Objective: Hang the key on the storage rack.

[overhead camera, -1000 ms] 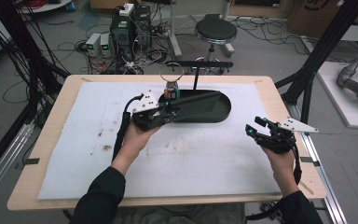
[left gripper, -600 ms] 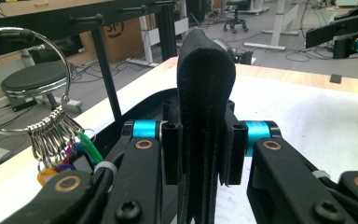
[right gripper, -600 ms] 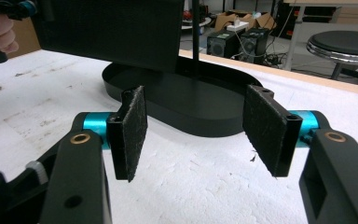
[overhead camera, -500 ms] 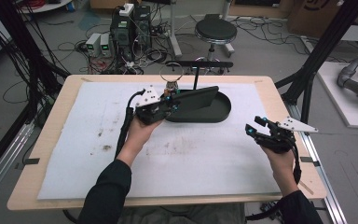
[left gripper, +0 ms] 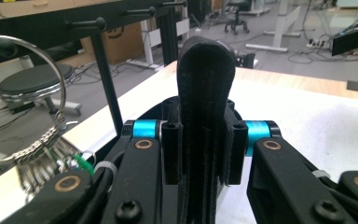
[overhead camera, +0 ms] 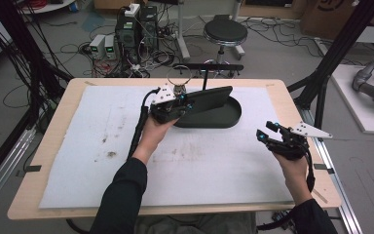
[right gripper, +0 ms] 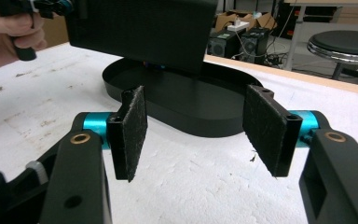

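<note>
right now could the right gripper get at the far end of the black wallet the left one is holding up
Probably yes. The right gripper is open and holds nothing, and bare white mat lies between it and the black wallet. The wallet's free end hangs above the black tray, clamped at the other end by the left gripper.

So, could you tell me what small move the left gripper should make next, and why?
Probably keep lifting the black wallet clear of the oval tray. The left gripper has its jaws shut on the wallet's end, and the wallet hangs tilted just above the tray. The right gripper waits open and apart on the white mat, possibly to take the free end.
</note>
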Action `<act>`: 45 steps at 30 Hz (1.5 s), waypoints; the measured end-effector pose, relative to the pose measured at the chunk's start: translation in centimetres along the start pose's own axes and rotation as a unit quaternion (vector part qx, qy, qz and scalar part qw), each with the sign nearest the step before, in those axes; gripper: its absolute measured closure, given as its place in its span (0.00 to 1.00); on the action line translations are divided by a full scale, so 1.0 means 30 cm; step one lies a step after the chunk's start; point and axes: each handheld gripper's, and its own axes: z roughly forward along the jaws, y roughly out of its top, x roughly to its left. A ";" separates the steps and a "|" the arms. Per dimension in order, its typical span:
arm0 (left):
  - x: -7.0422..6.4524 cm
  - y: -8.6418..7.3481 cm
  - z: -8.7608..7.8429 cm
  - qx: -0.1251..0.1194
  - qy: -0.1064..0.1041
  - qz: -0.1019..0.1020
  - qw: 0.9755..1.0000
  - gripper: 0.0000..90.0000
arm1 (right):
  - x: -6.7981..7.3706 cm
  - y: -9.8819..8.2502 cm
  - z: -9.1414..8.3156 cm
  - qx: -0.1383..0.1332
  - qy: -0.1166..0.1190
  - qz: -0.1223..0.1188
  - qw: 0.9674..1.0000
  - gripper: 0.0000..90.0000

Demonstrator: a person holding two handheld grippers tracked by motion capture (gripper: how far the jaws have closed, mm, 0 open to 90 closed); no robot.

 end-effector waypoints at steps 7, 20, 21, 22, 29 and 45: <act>0.009 -0.029 0.066 0.000 0.000 -0.006 1.000 0.83 | -0.001 0.000 0.000 0.001 0.001 0.000 1.000 0.46; 0.042 -0.085 0.118 0.002 0.028 -0.022 0.999 0.83 | 0.000 0.000 0.002 0.000 0.002 0.000 1.000 0.46; 0.042 -0.085 0.118 0.002 0.028 -0.022 0.999 0.83 | 0.001 0.000 0.002 0.001 0.002 0.000 1.000 0.46; 0.048 -0.094 0.123 0.005 0.030 -0.026 0.999 0.83 | 0.001 0.000 0.002 0.001 0.002 0.000 1.000 0.46; 0.057 -0.120 0.143 0.018 0.037 -0.034 0.999 0.83 | 0.001 0.000 0.004 0.000 0.002 0.000 1.000 0.46; 0.084 -0.145 0.137 0.020 0.035 -0.051 0.998 0.82 | 0.000 -0.001 0.005 0.001 0.002 -0.001 1.000 0.46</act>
